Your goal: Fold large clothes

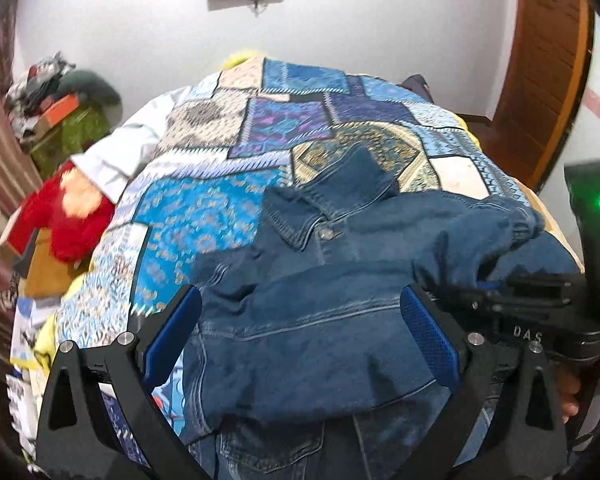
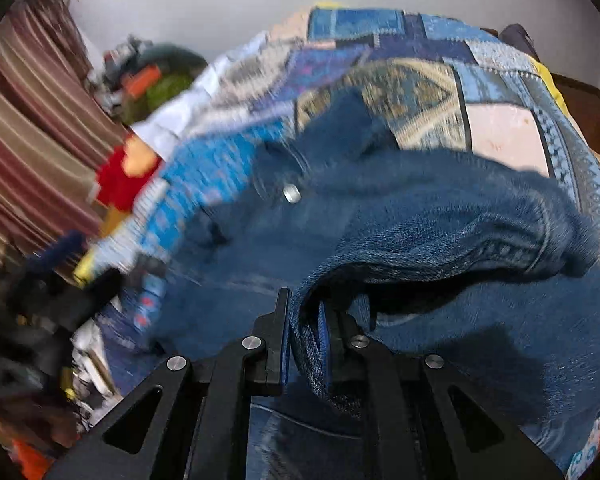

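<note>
A blue denim jacket (image 1: 324, 280) lies on a bed with a blue patchwork cover (image 1: 204, 208), collar toward the far side. My left gripper (image 1: 300, 320) hangs open above the jacket's body, nothing between its blue pads (image 1: 168, 332). My right gripper (image 2: 304, 340) is shut on a folded edge of the denim jacket (image 2: 440, 240), and a sleeve bunches up over the body from that grip. In the left wrist view the right gripper (image 1: 540, 300) shows at the right edge, with denim draped over it. A metal button (image 2: 291, 193) shows near the collar.
A red plush toy (image 1: 72, 216) and a white cloth (image 1: 128, 152) lie at the bed's left side. Striped curtains (image 2: 28, 128) hang on the left, with a cluttered pile (image 1: 56, 96) near the wall. A wooden door (image 1: 540, 80) stands at the right.
</note>
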Tool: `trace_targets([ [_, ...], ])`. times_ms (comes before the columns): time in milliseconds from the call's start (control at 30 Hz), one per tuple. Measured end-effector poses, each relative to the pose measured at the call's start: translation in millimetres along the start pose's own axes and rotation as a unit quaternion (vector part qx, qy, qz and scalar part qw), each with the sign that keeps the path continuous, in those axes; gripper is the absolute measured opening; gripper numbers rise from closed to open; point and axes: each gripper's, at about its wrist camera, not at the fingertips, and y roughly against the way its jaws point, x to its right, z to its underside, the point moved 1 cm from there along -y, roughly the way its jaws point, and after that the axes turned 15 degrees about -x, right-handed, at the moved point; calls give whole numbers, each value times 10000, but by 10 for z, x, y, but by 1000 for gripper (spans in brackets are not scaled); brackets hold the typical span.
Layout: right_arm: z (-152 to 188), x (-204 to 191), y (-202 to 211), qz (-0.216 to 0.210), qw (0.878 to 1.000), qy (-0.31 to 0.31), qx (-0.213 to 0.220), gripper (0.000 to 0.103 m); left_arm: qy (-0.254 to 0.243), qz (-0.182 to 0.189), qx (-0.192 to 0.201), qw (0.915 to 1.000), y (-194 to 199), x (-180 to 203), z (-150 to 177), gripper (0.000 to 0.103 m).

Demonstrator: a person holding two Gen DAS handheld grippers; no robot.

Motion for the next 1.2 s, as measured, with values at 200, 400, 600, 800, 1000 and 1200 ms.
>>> trace_targets([
  [200,153,192,-49,-331,9964,-136,-765,10,254,395,-300,9984,-101,-76,49,100],
  [400,413,264,315,-640,9948,-44,-787,11,167,749,-443,9961,-102,130,-46,100],
  [600,626,557,895,-100,9999,-11,-23,10,-530,842,-463,9940,-66,714,-222,100],
  [800,749,1067,1323,569,9963,-374,525,11,-1444,727,-705,9843,-346,1455,-330,100],
  [1000,844,1656,1409,563,9917,-1029,529,11,-1774,370,-1024,9781,-836,1919,-447,95],
  [1200,918,1889,1288,512,9895,-1286,408,10,-1726,491,-869,9799,-872,1990,-652,43],
])
